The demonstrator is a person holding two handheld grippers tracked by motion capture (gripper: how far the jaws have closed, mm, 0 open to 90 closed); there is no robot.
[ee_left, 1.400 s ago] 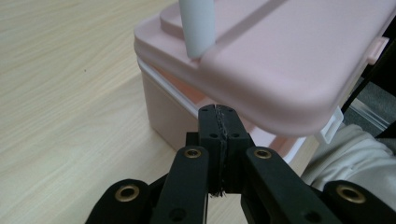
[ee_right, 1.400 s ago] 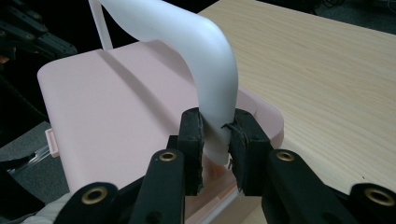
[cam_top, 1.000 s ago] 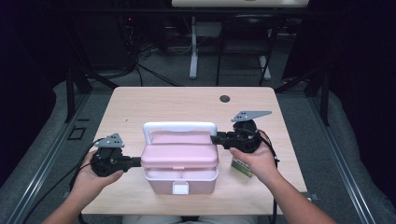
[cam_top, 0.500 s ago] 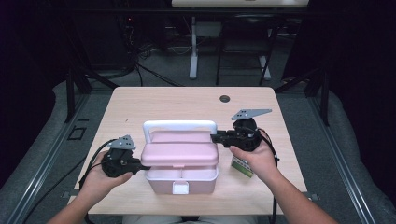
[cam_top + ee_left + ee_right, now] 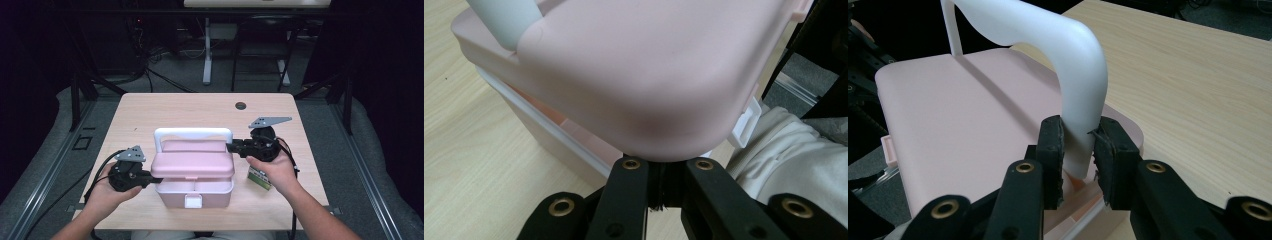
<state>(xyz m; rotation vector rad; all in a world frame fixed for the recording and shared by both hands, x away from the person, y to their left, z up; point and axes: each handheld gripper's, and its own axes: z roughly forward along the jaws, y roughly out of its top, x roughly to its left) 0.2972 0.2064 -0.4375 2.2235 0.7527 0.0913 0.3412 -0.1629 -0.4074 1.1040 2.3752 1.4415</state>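
A pink box [image 5: 195, 192] with a white latch [image 5: 193, 201] stands near the table's front edge. Its pink lid [image 5: 192, 165] carries an upright white handle [image 5: 192, 132]. My left gripper [image 5: 149, 174] is at the lid's left end. In the left gripper view its jaws [image 5: 664, 162] are shut together, tips right under the lid's corner [image 5: 649, 65], which sits a little above the base [image 5: 549, 135]. My right gripper [image 5: 231, 146] comes in from the right. Its pads [image 5: 1078, 132] are shut on the handle's right leg [image 5: 1068, 45], just above the lid [image 5: 958, 115].
The light wooden table [image 5: 200, 107] has a dark round hole [image 5: 240, 106] at the back. A small green and white card [image 5: 260, 176] lies under the right hand. Dark floor, cables and another desk's leg [image 5: 206, 55] lie beyond the far edge.
The left gripper has shifted a little to the right, up against the lid's left end. The right gripper has kept still on the handle.
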